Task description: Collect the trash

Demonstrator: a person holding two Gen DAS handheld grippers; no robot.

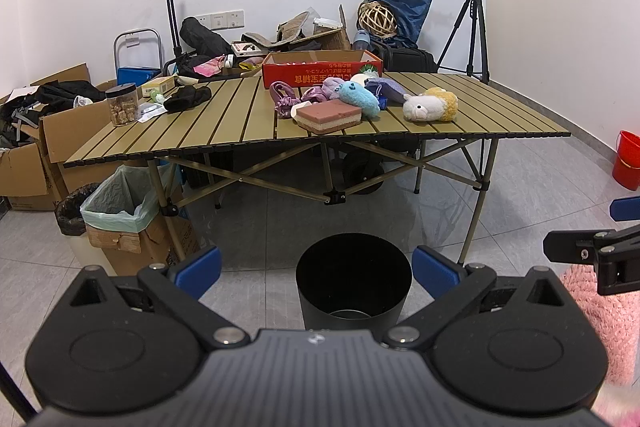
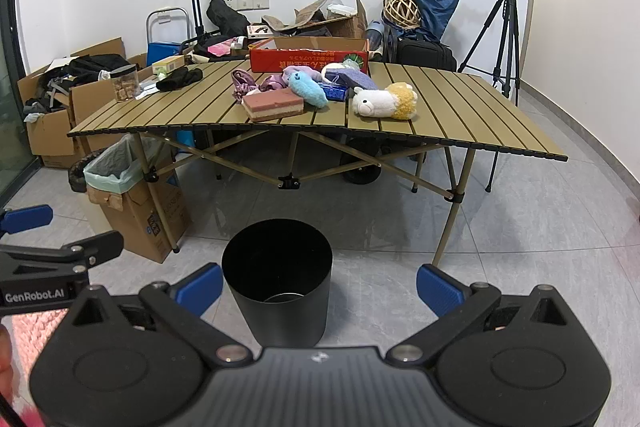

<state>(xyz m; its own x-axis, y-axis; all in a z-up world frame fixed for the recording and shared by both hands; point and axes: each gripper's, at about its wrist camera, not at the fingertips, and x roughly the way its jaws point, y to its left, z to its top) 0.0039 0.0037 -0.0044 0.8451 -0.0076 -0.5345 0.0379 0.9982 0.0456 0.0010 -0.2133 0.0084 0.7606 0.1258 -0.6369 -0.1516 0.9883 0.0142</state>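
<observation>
A black round trash bin (image 1: 354, 281) stands on the grey tiled floor in front of a folding slatted table (image 1: 240, 131); it also shows in the right wrist view (image 2: 278, 287). My left gripper (image 1: 316, 269) is open and empty, low, just before the bin. My right gripper (image 2: 318, 285) is open and empty, a little right of the bin. On the table (image 2: 440, 123) lie a pink sponge block (image 1: 328, 117), a blue plush (image 1: 358, 97), a white and yellow plush (image 1: 430, 105), purple cloth items (image 1: 286, 97), a black cloth (image 1: 186, 97) and a jar (image 1: 122, 105).
A cardboard box with a green liner bag (image 1: 120, 211) stands by the table's left leg. More boxes (image 1: 24, 163) and clutter lie at left and behind. A red box (image 1: 320, 69) sits on the table's far edge. A tripod (image 1: 476, 27), red bucket (image 1: 626, 159) and pink rug (image 1: 600, 311) are at right.
</observation>
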